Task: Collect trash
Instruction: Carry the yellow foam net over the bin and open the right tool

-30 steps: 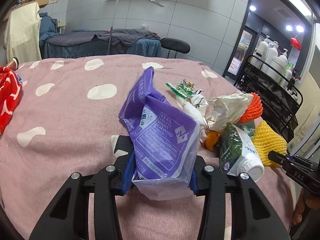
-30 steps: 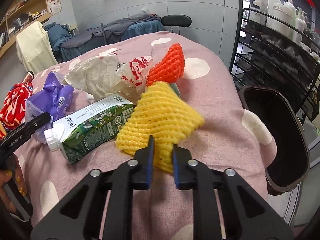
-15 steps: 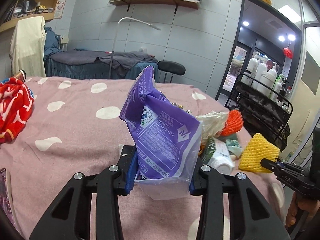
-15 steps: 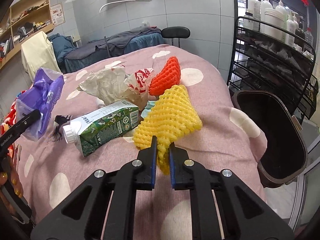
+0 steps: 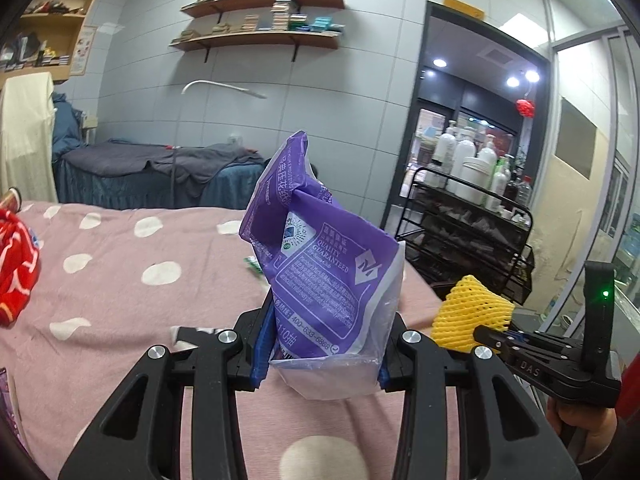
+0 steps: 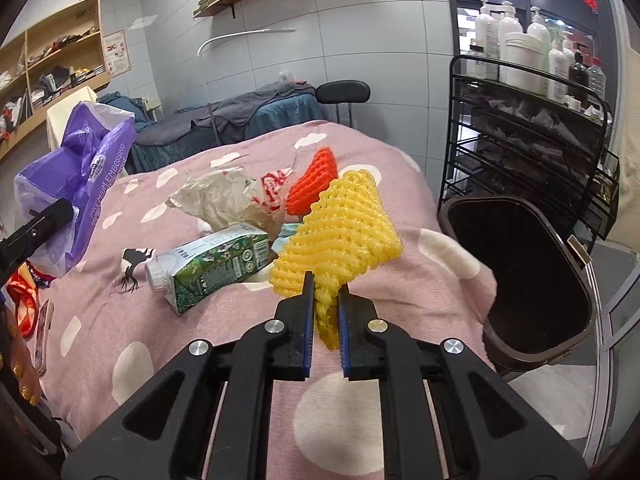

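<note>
My left gripper (image 5: 322,344) is shut on a purple plastic wrapper (image 5: 324,272) and holds it upright, well above the pink spotted bed (image 5: 120,280); the wrapper also shows in the right wrist view (image 6: 80,184). My right gripper (image 6: 325,312) is shut on a yellow foam net (image 6: 340,228), lifted off the bed; the net also shows in the left wrist view (image 5: 468,316). On the bed lie a green carton (image 6: 212,264), crumpled white paper (image 6: 228,200) and an orange foam net (image 6: 316,182). A dark open bin (image 6: 532,280) stands right of the bed.
A black wire rack (image 6: 532,128) with bottles stands behind the bin. A red cloth (image 5: 16,264) lies at the bed's left edge. Another bed with grey covers (image 5: 152,172) and a black stool (image 6: 344,92) are at the back.
Both grippers have risen from the bed, the left with the purple wrapper, the right with the yellow net. The views now tilt up toward the wall and shelves.
</note>
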`<state>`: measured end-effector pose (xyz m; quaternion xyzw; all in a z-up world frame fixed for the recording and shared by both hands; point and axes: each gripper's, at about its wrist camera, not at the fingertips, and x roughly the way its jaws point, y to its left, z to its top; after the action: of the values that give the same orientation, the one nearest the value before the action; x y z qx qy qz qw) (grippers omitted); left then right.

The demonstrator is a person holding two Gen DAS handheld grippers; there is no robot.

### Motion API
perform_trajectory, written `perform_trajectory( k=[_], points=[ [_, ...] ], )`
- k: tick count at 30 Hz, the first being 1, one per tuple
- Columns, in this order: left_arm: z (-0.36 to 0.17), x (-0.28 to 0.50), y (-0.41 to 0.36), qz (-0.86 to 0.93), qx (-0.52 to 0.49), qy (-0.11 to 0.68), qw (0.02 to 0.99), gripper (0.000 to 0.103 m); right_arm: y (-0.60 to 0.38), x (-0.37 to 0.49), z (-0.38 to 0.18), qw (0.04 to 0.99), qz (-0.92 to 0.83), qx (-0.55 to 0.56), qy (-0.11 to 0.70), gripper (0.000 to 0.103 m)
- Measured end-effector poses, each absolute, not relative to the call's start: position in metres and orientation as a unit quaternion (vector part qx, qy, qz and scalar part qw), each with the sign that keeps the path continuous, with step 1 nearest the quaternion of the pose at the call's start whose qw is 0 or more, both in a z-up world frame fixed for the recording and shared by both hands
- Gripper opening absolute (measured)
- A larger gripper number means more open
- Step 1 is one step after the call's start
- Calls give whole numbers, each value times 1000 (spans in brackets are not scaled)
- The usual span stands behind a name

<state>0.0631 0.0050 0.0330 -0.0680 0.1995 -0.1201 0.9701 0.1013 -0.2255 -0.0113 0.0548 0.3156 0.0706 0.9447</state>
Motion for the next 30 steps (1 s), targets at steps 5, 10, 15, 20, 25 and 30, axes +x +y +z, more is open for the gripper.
perform_trajectory(
  k=[5,10,15,20,25,30],
  points=[
    [37,64,-19,-162,-64,196,965,39,-244,98,-9,948,53,65,308,11],
    [37,70,-47,-194,-44,201,959,39,-263,95,-7,950,30,72,301,11],
    [38,75,-69,-226,-35,206,951,39,-288,98,-6,953,1,76,294,11],
    [41,80,-90,-246,-26,205,947,39,-318,113,-10,953,-38,71,292,11],
    [44,84,-113,-270,-13,205,941,39,-353,136,-26,946,-75,80,306,11],
    [44,89,-136,-291,-4,209,934,39,-379,157,-47,933,-103,86,333,11]
  ],
)
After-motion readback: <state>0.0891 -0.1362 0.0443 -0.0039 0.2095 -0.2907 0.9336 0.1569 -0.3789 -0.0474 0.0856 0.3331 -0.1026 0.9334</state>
